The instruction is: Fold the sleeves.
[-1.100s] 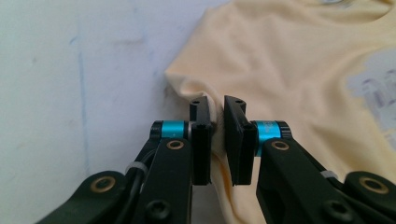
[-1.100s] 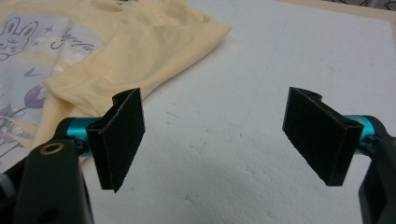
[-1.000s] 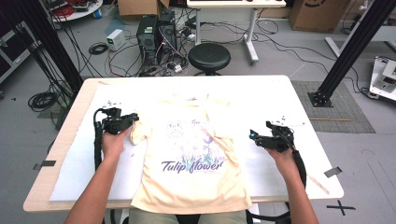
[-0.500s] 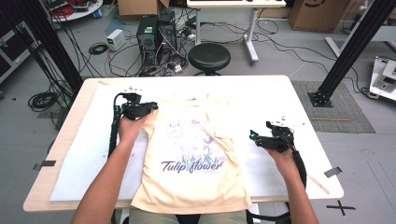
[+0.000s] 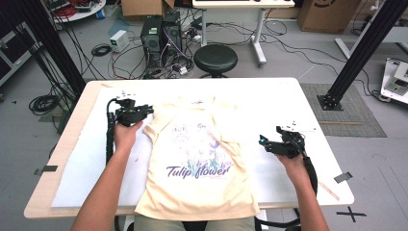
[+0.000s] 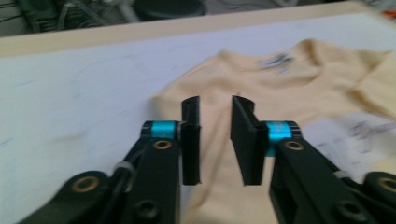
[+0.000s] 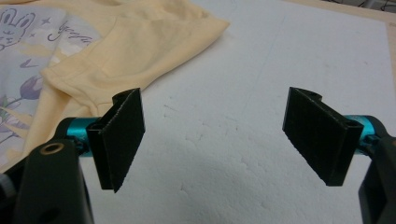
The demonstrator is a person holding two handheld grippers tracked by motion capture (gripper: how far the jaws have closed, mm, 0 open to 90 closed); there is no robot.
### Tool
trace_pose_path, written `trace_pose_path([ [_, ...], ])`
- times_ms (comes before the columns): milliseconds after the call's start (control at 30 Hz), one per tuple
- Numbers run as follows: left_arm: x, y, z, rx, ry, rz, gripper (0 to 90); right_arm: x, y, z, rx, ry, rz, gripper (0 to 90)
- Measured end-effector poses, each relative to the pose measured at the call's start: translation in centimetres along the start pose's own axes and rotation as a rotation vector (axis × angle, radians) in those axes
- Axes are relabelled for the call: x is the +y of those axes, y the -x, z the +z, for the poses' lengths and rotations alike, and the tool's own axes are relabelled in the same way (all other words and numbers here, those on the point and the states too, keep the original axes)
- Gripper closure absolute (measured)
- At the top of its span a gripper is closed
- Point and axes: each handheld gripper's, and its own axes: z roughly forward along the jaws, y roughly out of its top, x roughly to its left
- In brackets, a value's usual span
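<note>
T-shirt [image 5: 199, 163]: soft matt cloth | sheet [image 5: 89, 159]: rough white foam | table [image 5: 67, 139]: pale smooth wood

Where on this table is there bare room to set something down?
Free: the white mat from the t-shirt to the far right corner, beyond the right gripper; also the near-left strip beside the left forearm. Crowded: centre, under the shirt, and around the left gripper.

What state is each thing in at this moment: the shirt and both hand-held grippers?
T-shirt: spread flat, print side up, sleeves folded in, not gripped.
Left hand-held gripper: open, narrow gap, over the shirt's shoulder edge.
Right hand-held gripper: open wide, over the white mat, beside the shirt.
</note>
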Motion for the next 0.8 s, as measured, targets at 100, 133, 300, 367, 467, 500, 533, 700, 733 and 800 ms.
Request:
trace_pose_path([
  [100,-1.5,-1.7,0.2,0.043,-0.045,-0.027,79.6,0.1,-0.1,0.1,0.004,0.002,-0.011,21.3],
  [133,-2.1,-2.2,0.5,0.037,-0.072,-0.041,79.6,0.1,-0.3,0.1,0.005,-0.001,-0.005,21.3],
  [300,-3.4,-2.6,1.6,-0.028,-0.164,-0.069,66.8,0.2,-0.3,0.4,0.012,-0.006,-0.012,21.3],
  [367,-3.5,-2.4,2.0,-0.042,-0.179,-0.059,66.4,0.2,-0.4,0.5,0.013,-0.009,-0.012,21.3],
  [467,-3.5,-2.0,2.3,-0.109,-0.182,-0.068,67.7,0.2,-0.5,0.5,0.014,-0.013,-0.01,21.3],
  [500,-3.5,-1.7,2.4,-0.138,-0.186,-0.069,68.8,0.2,-0.4,0.5,0.016,-0.011,-0.013,21.3],
  [533,-3.5,-1.5,2.4,-0.164,-0.189,-0.07,70.5,0.2,-0.4,0.5,0.014,-0.007,-0.018,21.3],
  [700,-3.3,-0.4,2.5,-0.231,-0.192,-0.052,83.4,0.2,-0.4,0.4,0.015,-0.009,-0.021,21.3],
  [733,-3.2,0.0,2.3,-0.249,-0.188,-0.041,85.7,0.2,-0.4,0.5,0.016,-0.009,-0.021,21.3],
  [800,-2.9,0.6,2.1,-0.282,-0.165,-0.026,87.1,0.2,-0.5,0.4,0.015,-0.011,-0.015,21.3],
])
